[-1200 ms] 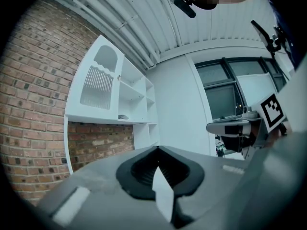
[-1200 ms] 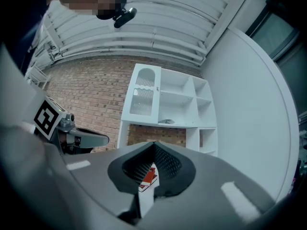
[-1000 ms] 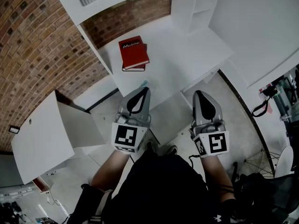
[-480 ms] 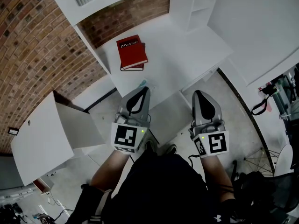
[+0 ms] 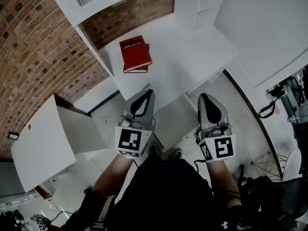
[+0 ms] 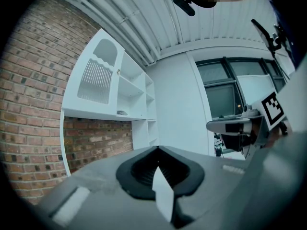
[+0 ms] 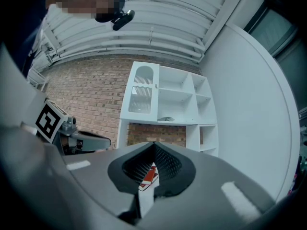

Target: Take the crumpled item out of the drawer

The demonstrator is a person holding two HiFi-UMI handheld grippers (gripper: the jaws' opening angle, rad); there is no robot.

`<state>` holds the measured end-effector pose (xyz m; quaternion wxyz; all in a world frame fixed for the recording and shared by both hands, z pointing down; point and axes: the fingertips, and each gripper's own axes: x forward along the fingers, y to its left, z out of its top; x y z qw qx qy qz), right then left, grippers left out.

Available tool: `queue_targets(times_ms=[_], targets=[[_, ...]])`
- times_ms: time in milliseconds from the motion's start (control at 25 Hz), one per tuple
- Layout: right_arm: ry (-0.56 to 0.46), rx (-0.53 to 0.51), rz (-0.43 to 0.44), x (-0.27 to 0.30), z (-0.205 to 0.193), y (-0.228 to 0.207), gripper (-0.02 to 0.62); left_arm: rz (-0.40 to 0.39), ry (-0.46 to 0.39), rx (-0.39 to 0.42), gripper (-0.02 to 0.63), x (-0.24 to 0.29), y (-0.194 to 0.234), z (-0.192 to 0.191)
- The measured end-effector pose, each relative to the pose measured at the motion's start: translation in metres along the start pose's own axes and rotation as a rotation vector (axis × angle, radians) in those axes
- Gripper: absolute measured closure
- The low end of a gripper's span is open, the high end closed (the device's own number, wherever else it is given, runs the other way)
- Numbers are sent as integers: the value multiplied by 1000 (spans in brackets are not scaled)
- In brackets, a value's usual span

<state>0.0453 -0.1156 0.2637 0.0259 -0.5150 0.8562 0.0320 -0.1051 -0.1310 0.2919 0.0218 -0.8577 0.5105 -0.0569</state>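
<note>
Nothing crumpled shows in any view, so which way the crumpled item lies from the grippers can only be judged from where a drawer might be. The left gripper (image 5: 150, 93) and right gripper (image 5: 204, 96) are held side by side close to the person's body, long axes pointing away toward the far white desk top (image 5: 192, 52). In its own view the left gripper (image 6: 157, 148) has its jaws closed tip to tip with nothing in them. The right gripper (image 7: 153, 143) is the same, and the red hardback book (image 7: 149, 175) glimpsed through its jaw opening lies far off on the desk, not in its grasp. In the head view that book (image 5: 136, 53) sits on the far left part of the desk, well apart from both tips. A narrow white panel under the desk's near edge (image 5: 206, 82) lies just ahead of the right gripper and may be a drawer front, though it cannot be told for sure. If so, the right hand is nearer and the reach runs straight forward along that gripper's axis. The other candidate is the white box-like compartment with an opened knobbed panel (image 5: 43, 148), low at the near left, beside the left gripper and off its axis. What shows of its inside looks bare. A small pale-blue scrap (image 5: 147, 85) at the desk's near edge, just past the left tip, is too small to identify.
</note>
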Motion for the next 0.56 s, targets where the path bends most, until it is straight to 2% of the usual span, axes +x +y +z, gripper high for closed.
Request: queue_targets(times_ms=[160, 560], targets=[[4, 5, -3, 0, -2, -1, 594, -6, 0, 23, 603, 1, 1, -2], [14, 7, -14, 5, -5, 1, 594, -10, 5, 17, 603, 3, 8, -6]])
